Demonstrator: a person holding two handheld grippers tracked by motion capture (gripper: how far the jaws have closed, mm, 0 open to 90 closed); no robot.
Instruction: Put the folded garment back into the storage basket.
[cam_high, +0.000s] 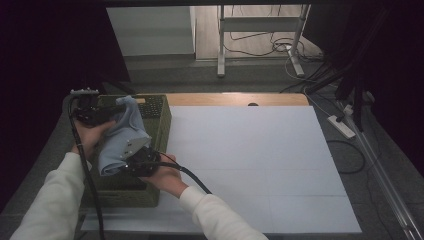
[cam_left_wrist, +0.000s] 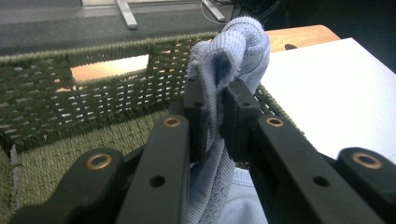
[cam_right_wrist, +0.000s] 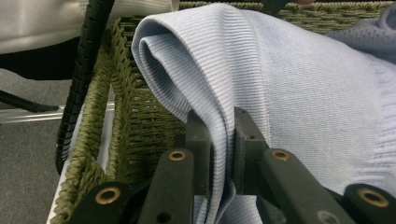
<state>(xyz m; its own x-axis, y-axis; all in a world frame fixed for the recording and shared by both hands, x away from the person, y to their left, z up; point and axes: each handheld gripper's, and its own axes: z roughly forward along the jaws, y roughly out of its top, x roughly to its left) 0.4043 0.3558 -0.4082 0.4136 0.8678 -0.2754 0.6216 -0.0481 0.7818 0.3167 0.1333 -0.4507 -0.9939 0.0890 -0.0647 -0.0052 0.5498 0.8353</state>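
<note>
The light blue cloth (cam_high: 120, 137) hangs over the green woven basket (cam_high: 161, 120) at the table's left edge, stretched between both grippers. The left gripper (cam_left_wrist: 215, 116) is clamped on a bunched upper fold; the right gripper (cam_right_wrist: 219, 135) is clamped on a lower fold near the basket's rim. To the right, the white sheet (cam_high: 260, 160) lies bare and wide.
</note>
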